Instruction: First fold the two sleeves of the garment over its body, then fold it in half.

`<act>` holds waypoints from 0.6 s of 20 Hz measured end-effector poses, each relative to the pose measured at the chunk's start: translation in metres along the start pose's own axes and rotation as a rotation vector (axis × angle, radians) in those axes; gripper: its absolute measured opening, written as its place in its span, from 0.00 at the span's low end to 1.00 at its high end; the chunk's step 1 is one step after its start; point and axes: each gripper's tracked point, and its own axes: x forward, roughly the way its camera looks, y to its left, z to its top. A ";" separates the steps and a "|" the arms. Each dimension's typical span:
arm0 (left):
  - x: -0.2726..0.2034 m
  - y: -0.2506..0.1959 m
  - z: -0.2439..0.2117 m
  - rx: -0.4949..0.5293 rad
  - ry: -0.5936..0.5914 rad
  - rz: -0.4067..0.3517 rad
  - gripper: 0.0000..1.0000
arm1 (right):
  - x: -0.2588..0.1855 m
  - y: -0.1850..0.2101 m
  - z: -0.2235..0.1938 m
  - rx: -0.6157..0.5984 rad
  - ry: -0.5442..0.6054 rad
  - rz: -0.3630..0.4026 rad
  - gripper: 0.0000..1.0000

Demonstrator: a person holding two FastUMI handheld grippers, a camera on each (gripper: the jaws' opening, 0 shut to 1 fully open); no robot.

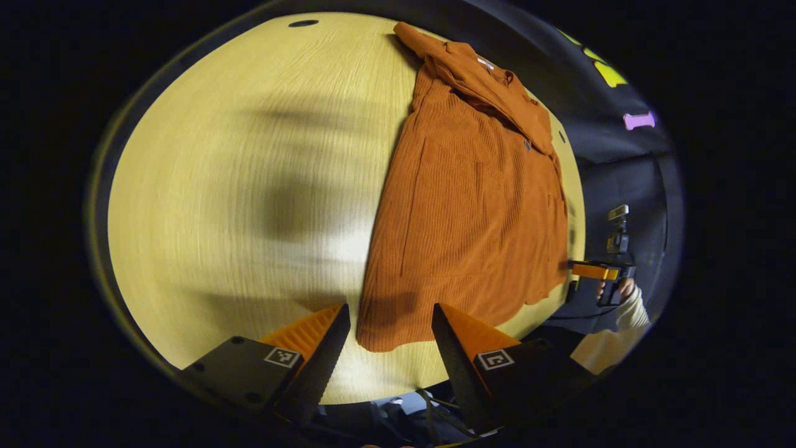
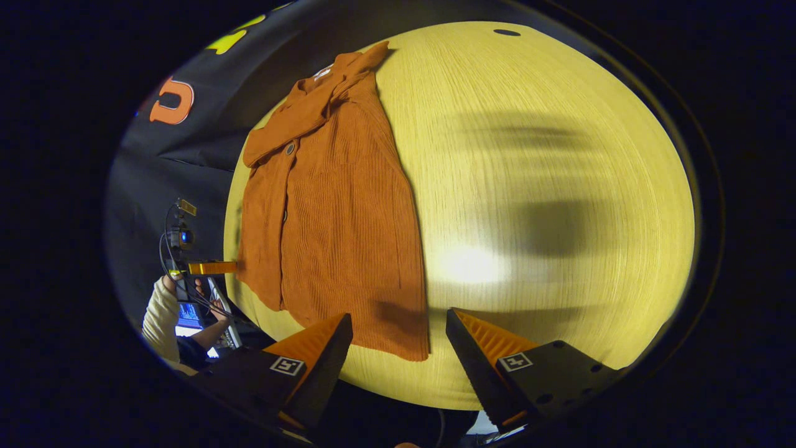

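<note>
An orange ribbed garment (image 1: 472, 211) lies flat on the pale wooden table (image 1: 236, 186), collar at the far end and hem toward me. A folded layer runs down from the collar along one long side (image 2: 264, 218). My left gripper (image 1: 390, 306) hangs open just above the near hem corner, holding nothing. My right gripper (image 2: 398, 313) is open too, its fingers straddling the other near hem corner (image 2: 404, 342) from above. Each view also catches the opposite gripper off the table's edge, held in a hand with a white sleeve: the right gripper (image 1: 597, 270) and the left gripper (image 2: 211, 267).
Bare tabletop (image 2: 547, 186) spreads wide beside the garment, with a small dark hole (image 1: 303, 23) near its far edge. The black cloth wall (image 1: 597, 137) runs behind the garment's other side. A lit screen (image 2: 186, 314) sits low, beyond the table's edge.
</note>
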 end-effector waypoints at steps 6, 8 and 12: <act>-0.005 -0.014 -0.009 0.002 0.041 -0.147 0.83 | 0.010 0.018 0.003 0.058 0.055 0.109 0.95; -0.003 -0.022 -0.007 0.004 0.048 -0.170 0.83 | 0.014 0.026 0.001 0.058 0.058 0.124 0.95; 0.004 -0.032 -0.006 0.043 0.058 -0.163 0.82 | 0.024 0.032 -0.003 0.045 0.072 0.108 0.83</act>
